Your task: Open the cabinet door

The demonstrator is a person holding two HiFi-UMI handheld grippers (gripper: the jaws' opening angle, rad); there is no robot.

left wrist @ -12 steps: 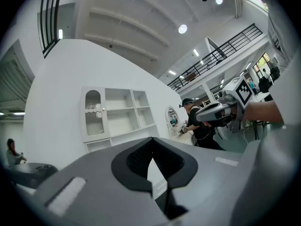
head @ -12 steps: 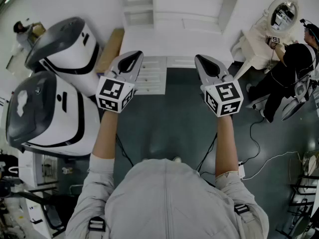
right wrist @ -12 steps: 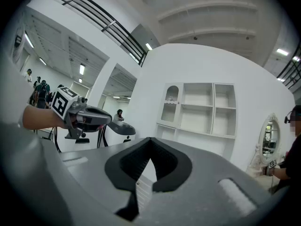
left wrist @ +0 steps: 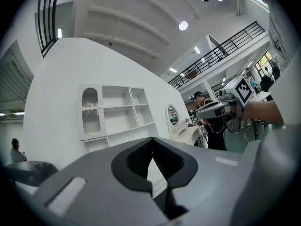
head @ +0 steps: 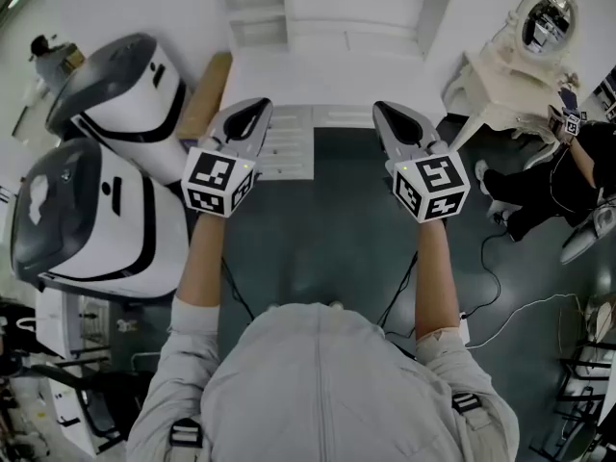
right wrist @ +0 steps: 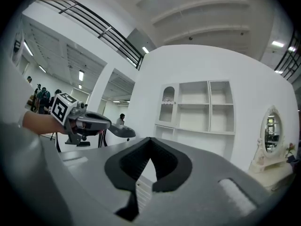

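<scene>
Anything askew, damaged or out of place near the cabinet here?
Nothing stands out. The white cabinet stands upright, its arched door shut; the left gripper and right gripper face it, jaws closed and empty.

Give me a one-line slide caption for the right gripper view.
Shut, empty right tongs point level at the white cabinet and its arched door, left tongs held alongside.

The cabinet [head: 327, 12] is rendered in white and the floor [head: 327, 234] in dark grey. The left tool [head: 258, 107] and right tool [head: 382, 110] are coloured grey and patterned with black-and-white squares.
</scene>
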